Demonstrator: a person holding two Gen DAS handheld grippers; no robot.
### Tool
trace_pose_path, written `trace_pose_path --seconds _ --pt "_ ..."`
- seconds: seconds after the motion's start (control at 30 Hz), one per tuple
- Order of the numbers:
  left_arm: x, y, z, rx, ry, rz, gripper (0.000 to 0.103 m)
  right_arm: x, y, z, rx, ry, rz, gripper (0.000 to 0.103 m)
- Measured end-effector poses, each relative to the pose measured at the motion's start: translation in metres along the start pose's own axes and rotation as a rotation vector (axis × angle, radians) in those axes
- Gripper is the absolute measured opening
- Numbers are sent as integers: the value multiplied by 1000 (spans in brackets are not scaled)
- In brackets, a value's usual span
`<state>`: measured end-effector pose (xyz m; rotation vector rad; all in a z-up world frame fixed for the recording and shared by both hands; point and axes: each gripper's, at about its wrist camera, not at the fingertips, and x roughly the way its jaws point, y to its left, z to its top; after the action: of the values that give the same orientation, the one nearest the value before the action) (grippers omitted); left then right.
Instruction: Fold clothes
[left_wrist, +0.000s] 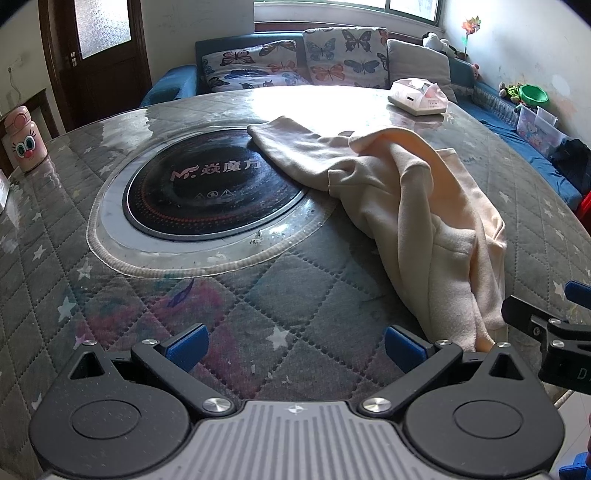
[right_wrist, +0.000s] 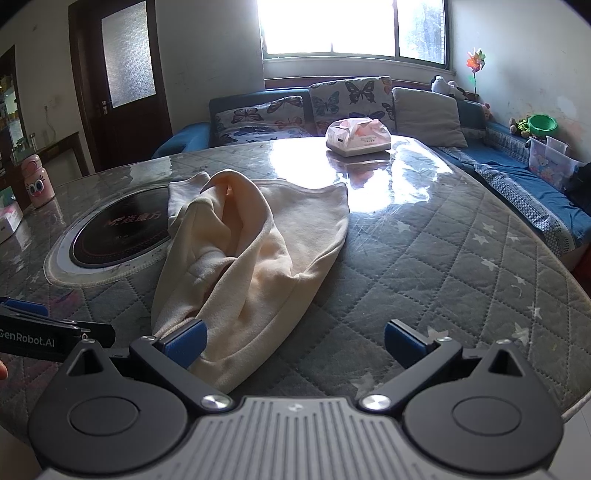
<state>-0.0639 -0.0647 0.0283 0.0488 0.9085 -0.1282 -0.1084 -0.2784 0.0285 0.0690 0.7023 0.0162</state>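
The quilted grey table (left_wrist: 110, 258) carries my cream garment (right_wrist: 258, 251), crumpled from the round black hob plate (left_wrist: 214, 192) at its middle down to the near edge, with a tissue box (right_wrist: 358, 138) showing pink tissues by the far edge. My left gripper (left_wrist: 295, 345) hovers low over bare quilting at the near edge, fingers spread wide and empty, beside the hem. My right gripper (right_wrist: 293, 341), equally wide apart, has its left blue pad (right_wrist: 186, 341) against the cloth; "GenRobot.AI" reads on the left gripper's side.

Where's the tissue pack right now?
The tissue pack sits at the table's far edge, toward the sofa cushions, beyond the cream garment; in the left wrist view it is at upper right.
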Motion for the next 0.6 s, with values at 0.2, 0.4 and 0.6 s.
trace_pose_path --seconds 0.2,0.4,0.6 --pt "1 -1 4 6 -4 -5 103 3 1 2 -7 2 5 103" --pt "4 -2 10 15 -4 -7 103 5 1 6 -18 3 20 103" --pt "7 -2 18 25 -10 -23 103 8 0 13 -26 -9 33 103"
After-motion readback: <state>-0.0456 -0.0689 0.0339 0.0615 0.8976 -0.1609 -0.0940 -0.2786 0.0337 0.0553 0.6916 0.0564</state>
